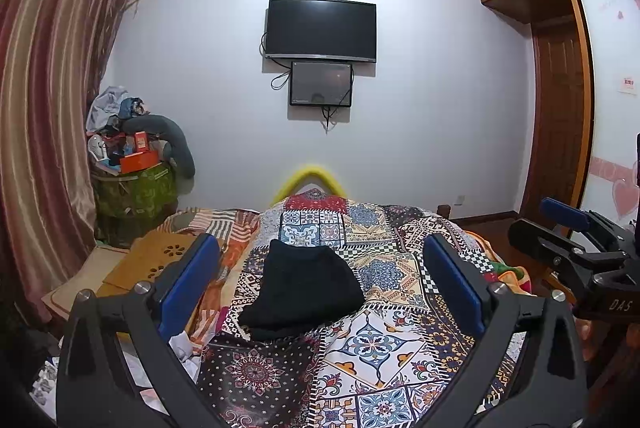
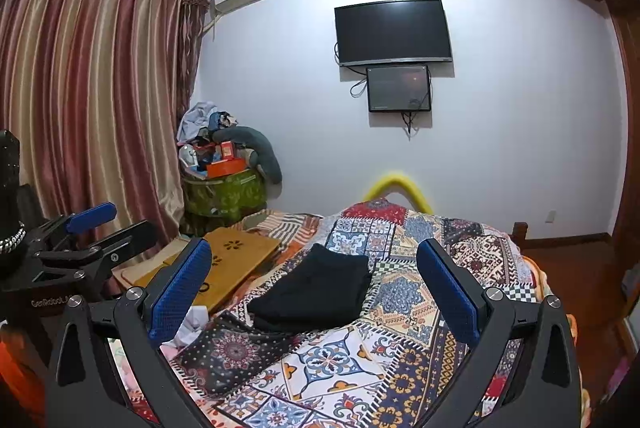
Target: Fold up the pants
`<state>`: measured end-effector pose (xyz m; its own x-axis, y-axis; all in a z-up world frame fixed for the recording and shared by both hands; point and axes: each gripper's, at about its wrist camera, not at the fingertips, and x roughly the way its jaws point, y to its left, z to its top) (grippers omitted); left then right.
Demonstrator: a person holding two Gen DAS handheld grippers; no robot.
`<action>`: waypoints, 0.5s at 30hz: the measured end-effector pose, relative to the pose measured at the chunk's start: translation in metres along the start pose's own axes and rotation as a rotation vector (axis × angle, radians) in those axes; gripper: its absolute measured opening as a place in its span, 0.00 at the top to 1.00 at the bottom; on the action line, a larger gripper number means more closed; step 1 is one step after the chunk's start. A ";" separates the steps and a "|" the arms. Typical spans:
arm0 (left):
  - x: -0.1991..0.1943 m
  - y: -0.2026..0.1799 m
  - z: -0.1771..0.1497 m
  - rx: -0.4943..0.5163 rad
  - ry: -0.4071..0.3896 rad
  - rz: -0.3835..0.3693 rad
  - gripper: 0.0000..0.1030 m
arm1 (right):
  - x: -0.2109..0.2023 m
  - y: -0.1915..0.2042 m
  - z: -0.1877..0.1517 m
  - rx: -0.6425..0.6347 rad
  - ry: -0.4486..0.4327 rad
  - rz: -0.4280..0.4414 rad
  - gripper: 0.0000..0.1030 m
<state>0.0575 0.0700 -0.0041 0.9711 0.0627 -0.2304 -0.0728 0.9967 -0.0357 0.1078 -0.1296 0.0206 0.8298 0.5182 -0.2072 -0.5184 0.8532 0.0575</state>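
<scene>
The black pants [image 1: 302,288] lie folded into a compact stack on the patchwork bedspread [image 1: 384,348]; they also show in the right wrist view [image 2: 316,292]. My left gripper [image 1: 320,280] is open and empty, held above and short of the pants. My right gripper [image 2: 316,288] is open and empty too, also held back from the pants. The right gripper shows at the right edge of the left wrist view [image 1: 560,228], and the left gripper shows at the left edge of the right wrist view [image 2: 96,224].
A wooden lap desk [image 2: 236,260] lies on the bed left of the pants. A cluttered green bin [image 1: 136,187] stands by the striped curtain [image 1: 40,107]. A TV [image 1: 322,29] hangs on the far wall. A wardrobe [image 1: 560,87] is at the right.
</scene>
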 end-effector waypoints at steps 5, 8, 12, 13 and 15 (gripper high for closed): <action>0.002 -0.001 0.000 -0.002 0.006 -0.006 0.00 | 0.002 -0.001 -0.001 0.004 0.009 -0.004 0.01; 0.003 -0.001 0.001 -0.002 0.007 -0.006 0.00 | 0.002 -0.001 0.000 0.006 0.012 0.000 0.01; 0.004 -0.004 0.000 -0.001 0.010 -0.011 0.00 | 0.000 -0.001 0.001 0.002 0.005 -0.004 0.01; 0.004 -0.004 0.000 -0.001 0.010 -0.011 0.00 | -0.001 -0.001 0.000 0.003 0.005 -0.005 0.01; 0.004 -0.004 0.000 -0.004 0.011 -0.014 0.00 | -0.001 -0.002 0.000 0.005 0.007 -0.003 0.01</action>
<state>0.0616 0.0660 -0.0050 0.9696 0.0480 -0.2401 -0.0600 0.9973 -0.0432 0.1082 -0.1320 0.0208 0.8301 0.5150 -0.2140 -0.5146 0.8552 0.0620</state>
